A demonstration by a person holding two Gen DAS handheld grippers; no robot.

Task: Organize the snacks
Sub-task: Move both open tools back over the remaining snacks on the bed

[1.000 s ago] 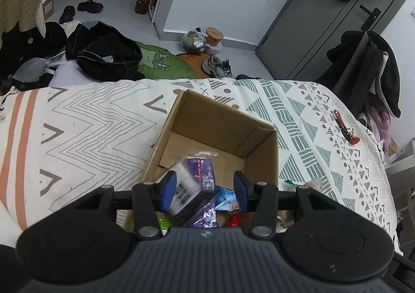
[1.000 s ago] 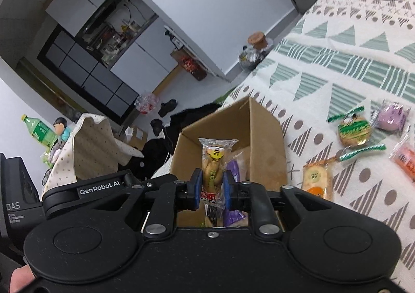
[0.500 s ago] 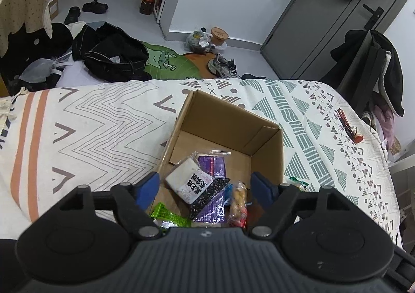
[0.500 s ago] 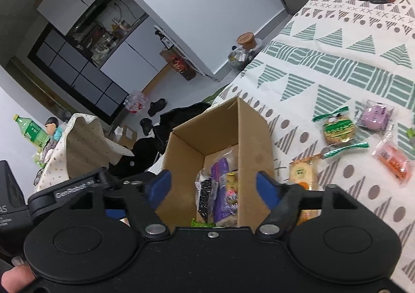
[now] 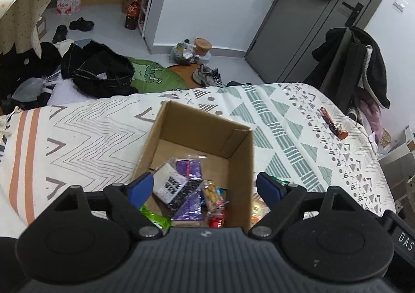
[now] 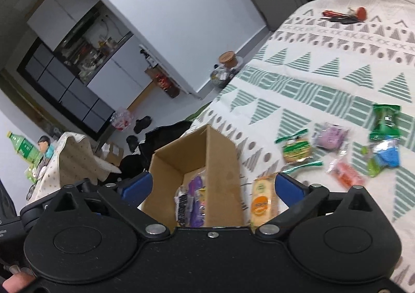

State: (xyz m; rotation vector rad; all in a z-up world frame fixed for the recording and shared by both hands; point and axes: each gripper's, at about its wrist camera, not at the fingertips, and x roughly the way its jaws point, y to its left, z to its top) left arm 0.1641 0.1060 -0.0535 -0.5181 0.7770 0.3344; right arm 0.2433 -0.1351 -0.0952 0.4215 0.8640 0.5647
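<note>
An open cardboard box (image 5: 197,132) stands on the patterned bedspread (image 5: 77,132). Inside lie several snacks: a white and black pack (image 5: 170,184), a purple pack (image 5: 189,168) and a yellow snack (image 5: 211,193). My left gripper (image 5: 205,188) hovers over the box's near end, jaws opening, nothing between them. My right gripper (image 6: 212,186) hangs above the same box (image 6: 223,163), jaws opening wide and empty. Right of the box lie loose snacks: an orange-labelled pack (image 6: 262,199), a green cookie (image 6: 295,149), a purple pack (image 6: 330,134) and a green pack (image 6: 385,121).
A red key bunch (image 5: 334,124) lies near the bed's far right edge. Beyond the bed, a black bag (image 5: 101,72), shoes (image 5: 207,77) and a jar (image 5: 202,45) sit on the floor. A coat-draped chair (image 5: 350,64) stands at the right.
Both grippers opened and let go of their snacks: the white and black pack and the yellow snack now lie in the box. Both hands drew back and rose a little.
</note>
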